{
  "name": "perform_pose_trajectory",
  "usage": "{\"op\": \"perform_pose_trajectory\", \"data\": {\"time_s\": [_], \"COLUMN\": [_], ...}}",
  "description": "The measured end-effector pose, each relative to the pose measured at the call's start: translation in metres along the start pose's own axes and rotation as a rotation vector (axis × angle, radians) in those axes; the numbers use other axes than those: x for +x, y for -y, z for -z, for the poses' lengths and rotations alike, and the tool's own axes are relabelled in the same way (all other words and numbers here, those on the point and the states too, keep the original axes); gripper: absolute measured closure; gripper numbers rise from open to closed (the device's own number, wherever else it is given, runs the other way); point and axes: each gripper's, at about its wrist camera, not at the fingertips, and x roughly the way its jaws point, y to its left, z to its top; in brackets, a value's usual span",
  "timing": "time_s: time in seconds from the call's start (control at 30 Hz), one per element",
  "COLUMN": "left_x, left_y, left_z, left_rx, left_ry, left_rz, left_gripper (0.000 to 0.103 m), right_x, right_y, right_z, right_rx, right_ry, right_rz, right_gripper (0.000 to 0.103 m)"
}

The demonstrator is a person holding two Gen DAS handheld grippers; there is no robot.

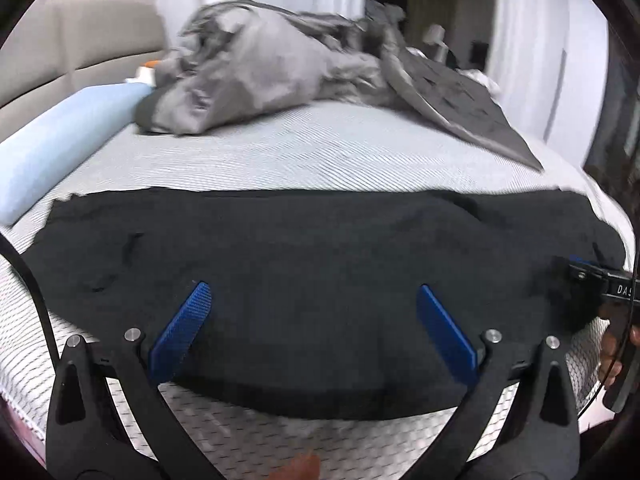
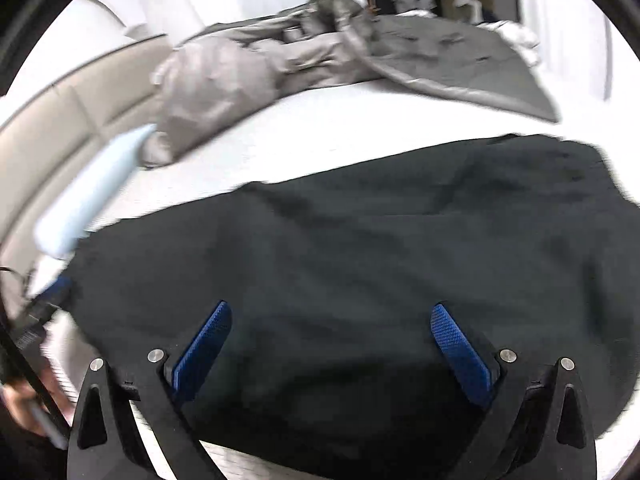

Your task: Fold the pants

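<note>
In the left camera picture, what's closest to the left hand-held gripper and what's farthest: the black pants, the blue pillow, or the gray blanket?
From the left hand-held gripper, nearest first:
1. Black pants: right under the open fingers, spread across the bed.
2. Blue pillow: off to the left, by the headboard.
3. Gray blanket: crumpled at the far side of the bed, straight ahead.

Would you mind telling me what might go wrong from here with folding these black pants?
Both the left hand-held gripper and right hand-held gripper are open over mid-cloth, so a grab could pinch the bedsheet too. The pants reach the light blue pillow, which might snag a fold.
</note>
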Motion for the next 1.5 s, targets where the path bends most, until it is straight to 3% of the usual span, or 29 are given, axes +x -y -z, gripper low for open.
{"op": "perform_pose_trajectory", "data": {"time_s": [0.07,0.17,0.3,0.37,0.5,0.6,0.77,0.87,1.03,1.27,1.33,1.4,1.5], "left_x": [0.013,0.031,0.051,0.055,0.055,0.054,0.047,0.046,0.048,0.048,0.049,0.05,0.052], "left_y": [0.02,0.04,0.039,0.023,-0.02,-0.048,-0.063,-0.054,-0.043,-0.037,-0.035,-0.033,-0.033], "left_z": [-0.001,0.003,0.013,0.014,0.014,0.012,0.012,0.015,0.016,0.015,0.014,0.014,0.013], "left_rx": [0.054,0.119,0.163,0.13,0.041,-0.03,-0.062,-0.029,-0.024,-0.005,0.008,0.022,0.036], "left_ry": [-0.045,-0.11,-0.167,-0.176,-0.181,-0.181,-0.162,-0.165,-0.178,-0.168,-0.167,-0.166,-0.166], "left_rz": [0.035,0.048,-0.039,-0.097,-0.193,-0.251,-0.24,-0.247,-0.253,-0.246,-0.243,-0.248,-0.252], "left_gripper": [0.001,0.001,0.001,0.001,0.001,0.001,0.001,0.001,0.001,0.001,0.001,0.001,0.001], "right_x": [0.012,0.028,0.039,0.03,0.009,-0.002,-0.026,-0.046,-0.026,-0.063,-0.058,-0.041,-0.029], "right_y": [-0.014,-0.035,-0.03,-0.012,0.056,0.086,0.066,0.083,0.141,0.122,0.124,0.13,0.138], "right_z": [-0.001,0.0,0.005,0.005,0.002,0.004,0.003,0.001,0.017,-0.006,-0.02,-0.041,-0.067], "right_rx": [-0.021,-0.111,-0.175,-0.172,-0.095,-0.006,-0.056,0.009,0.114,0.101,0.07,0.047,0.042], "right_ry": [-0.032,-0.073,-0.128,-0.104,-0.042,-0.008,0.079,0.14,-0.016,0.082,0.063,0.0,-0.007], "right_rz": [-0.043,-0.002,0.091,0.174,0.493,0.38,0.417,0.437,0.5,0.384,0.372,0.359,0.363], "right_gripper": [0.002,0.002,0.002,0.002,0.005,0.005,0.004,0.004,0.005,0.005,0.01,0.037,0.042]}}
